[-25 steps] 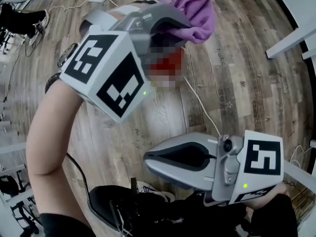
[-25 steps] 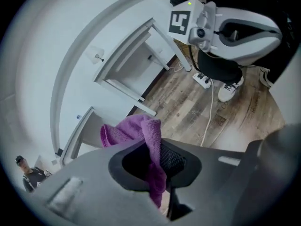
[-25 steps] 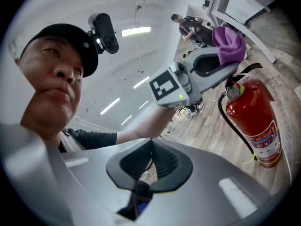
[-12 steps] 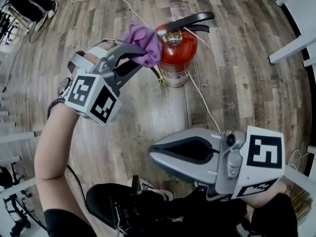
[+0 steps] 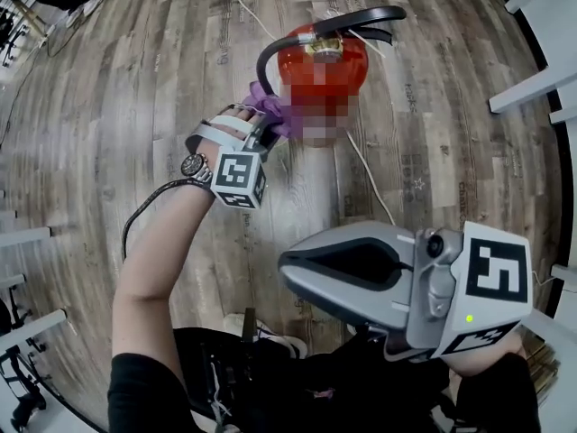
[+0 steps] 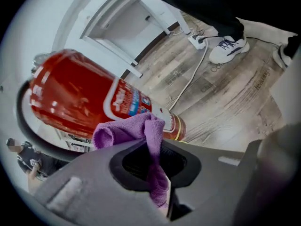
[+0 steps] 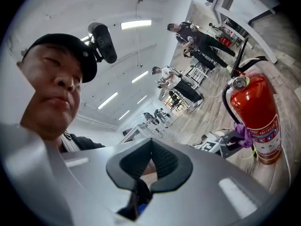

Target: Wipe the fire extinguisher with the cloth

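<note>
The left gripper (image 5: 261, 126) has dropped from near the camera to the shoulder of the fire extinguisher (image 5: 320, 57), its jaws clamped on the bunched purple cloth (image 5: 268, 106), while the right gripper (image 5: 287, 271) waits close by, closed and empty. The cloth looks soft and light. The smooth, rigid red cylinder is probably heavy enough to stand firm and is best steadied at its black handle (image 5: 361, 18). It stands upright on the wood-plank floor (image 5: 135, 79) of an open room, with a white cable (image 5: 365, 174) trailing past it.

The fire extinguisher (image 6: 70, 93) bears a label (image 6: 130, 100); its print is too blurred to read.
</note>
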A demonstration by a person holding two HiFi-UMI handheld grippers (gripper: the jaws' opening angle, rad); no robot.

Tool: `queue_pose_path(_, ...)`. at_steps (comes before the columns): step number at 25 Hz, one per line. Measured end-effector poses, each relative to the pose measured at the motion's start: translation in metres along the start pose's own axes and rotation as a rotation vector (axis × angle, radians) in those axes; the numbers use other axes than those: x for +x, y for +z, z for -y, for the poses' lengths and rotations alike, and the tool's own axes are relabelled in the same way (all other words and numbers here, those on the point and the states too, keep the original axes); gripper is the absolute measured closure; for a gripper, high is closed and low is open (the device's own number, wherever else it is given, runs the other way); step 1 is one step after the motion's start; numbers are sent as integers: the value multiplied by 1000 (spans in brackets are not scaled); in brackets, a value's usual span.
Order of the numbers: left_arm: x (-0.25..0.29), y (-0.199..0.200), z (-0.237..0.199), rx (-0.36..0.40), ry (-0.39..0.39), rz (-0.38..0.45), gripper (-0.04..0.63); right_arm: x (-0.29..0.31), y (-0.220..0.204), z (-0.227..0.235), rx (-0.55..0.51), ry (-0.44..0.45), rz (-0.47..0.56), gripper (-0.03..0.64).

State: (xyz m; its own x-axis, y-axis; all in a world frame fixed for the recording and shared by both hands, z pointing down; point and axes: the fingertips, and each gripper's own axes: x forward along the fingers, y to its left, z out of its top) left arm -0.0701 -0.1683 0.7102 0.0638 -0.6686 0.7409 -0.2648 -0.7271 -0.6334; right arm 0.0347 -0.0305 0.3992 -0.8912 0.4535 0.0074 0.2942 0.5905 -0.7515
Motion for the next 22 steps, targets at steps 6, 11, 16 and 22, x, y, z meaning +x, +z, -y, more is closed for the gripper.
queue_pose_path(6,69,-11,63,-89,-73,-82,552,-6,0,7,14,-24,-7,617)
queue_pose_path(11,106,-20,95,-93,-150,-137,552,-16,3,19,25,-57,-3,617)
queue_pose_path(16,110,-21,99,-73,-144,-134,554,-20,6,25,32,-56,0,617)
queue_pose_path(22,107,-18,97,-114,-162,-124,554,-14,7,24,34,-42,-5,617)
